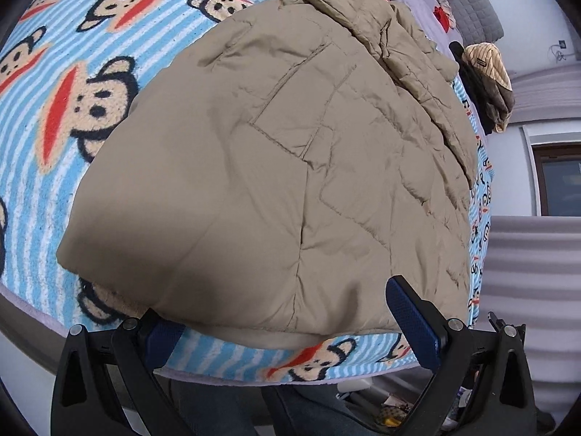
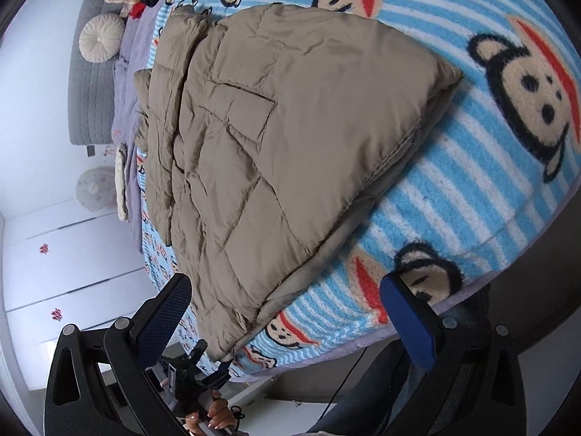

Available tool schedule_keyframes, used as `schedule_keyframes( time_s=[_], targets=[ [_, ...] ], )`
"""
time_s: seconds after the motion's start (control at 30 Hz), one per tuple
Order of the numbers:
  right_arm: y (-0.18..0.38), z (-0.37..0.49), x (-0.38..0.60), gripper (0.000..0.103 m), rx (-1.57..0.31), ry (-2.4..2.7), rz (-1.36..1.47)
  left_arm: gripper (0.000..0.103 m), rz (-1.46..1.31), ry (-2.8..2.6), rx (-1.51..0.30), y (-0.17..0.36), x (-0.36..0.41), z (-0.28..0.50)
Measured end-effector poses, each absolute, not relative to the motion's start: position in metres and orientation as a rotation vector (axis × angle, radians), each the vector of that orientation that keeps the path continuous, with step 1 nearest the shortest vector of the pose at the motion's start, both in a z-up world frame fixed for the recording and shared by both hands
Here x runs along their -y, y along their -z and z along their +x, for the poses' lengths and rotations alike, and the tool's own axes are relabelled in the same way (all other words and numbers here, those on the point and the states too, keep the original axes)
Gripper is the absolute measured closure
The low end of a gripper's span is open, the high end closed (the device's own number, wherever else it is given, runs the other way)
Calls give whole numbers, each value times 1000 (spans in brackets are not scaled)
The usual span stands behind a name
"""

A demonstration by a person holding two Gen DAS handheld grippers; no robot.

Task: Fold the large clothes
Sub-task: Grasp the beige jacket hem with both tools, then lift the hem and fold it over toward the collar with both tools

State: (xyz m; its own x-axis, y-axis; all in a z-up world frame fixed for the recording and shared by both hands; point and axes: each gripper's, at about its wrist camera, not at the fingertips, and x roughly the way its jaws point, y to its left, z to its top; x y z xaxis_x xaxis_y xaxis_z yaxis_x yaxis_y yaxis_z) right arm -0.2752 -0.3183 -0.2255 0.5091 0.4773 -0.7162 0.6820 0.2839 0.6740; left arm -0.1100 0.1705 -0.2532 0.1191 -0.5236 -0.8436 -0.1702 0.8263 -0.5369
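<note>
A tan quilted puffer jacket (image 1: 276, 167) lies folded on the bed, near its front edge; it also shows in the right wrist view (image 2: 276, 138). My left gripper (image 1: 290, 319) is open and empty, its blue-padded fingers (image 1: 414, 323) just short of the jacket's near hem. My right gripper (image 2: 287, 312) is open and empty above the jacket's near corner. The left gripper in a hand shows small in the right wrist view (image 2: 196, 367).
The bed has a blue striped monkey-print blanket (image 1: 72, 109), which also shows in the right wrist view (image 2: 472, 200). A round cream cushion (image 2: 101, 38), a grey headboard (image 2: 90, 101) and a pile of clothes (image 1: 486, 83) lie at the far end. White cabinets (image 2: 72, 272) stand beside the bed.
</note>
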Motion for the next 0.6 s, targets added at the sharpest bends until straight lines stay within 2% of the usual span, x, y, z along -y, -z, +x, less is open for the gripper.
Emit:
schedule_keyframes(
  time_s=[0.23,0.27,0.3,0.33,0.37,0.4,0.47,0.5,0.53,0.57,0.6],
  targets=[
    [227,-269,334,0,-1012,238,1401,1,-578,293,-1448,254,-164,-100],
    [228,-268,337,1,-1000,243,1409,7,-578,292,-1445,254,-164,-99],
    [228,-267,339,4,-991,248,1414,22,-572,294,-1443,254,-163,-99],
    [229,-265,340,8,-987,249,1420,30,-561,297,-1449,255,-162,-98],
    [231,-263,341,13,-993,248,1429,48,-545,292,-1458,256,-160,-96],
    [235,-261,342,15,-1005,248,1442,70,-538,293,-1458,256,-160,-95],
    [245,-258,346,27,-1032,246,1467,86,-566,305,-1453,257,-164,-96],
    [249,-257,347,32,-1048,252,1479,88,-584,302,-1445,256,-165,-96],
    [252,-256,348,53,-1055,256,1491,91,-601,306,-1433,253,-167,-96],
    [254,-256,349,88,-1060,265,1501,92,-621,309,-1419,248,-170,-96],
    [254,-256,351,94,-1060,272,1513,92,-638,312,-1400,241,-172,-95]
  ],
)
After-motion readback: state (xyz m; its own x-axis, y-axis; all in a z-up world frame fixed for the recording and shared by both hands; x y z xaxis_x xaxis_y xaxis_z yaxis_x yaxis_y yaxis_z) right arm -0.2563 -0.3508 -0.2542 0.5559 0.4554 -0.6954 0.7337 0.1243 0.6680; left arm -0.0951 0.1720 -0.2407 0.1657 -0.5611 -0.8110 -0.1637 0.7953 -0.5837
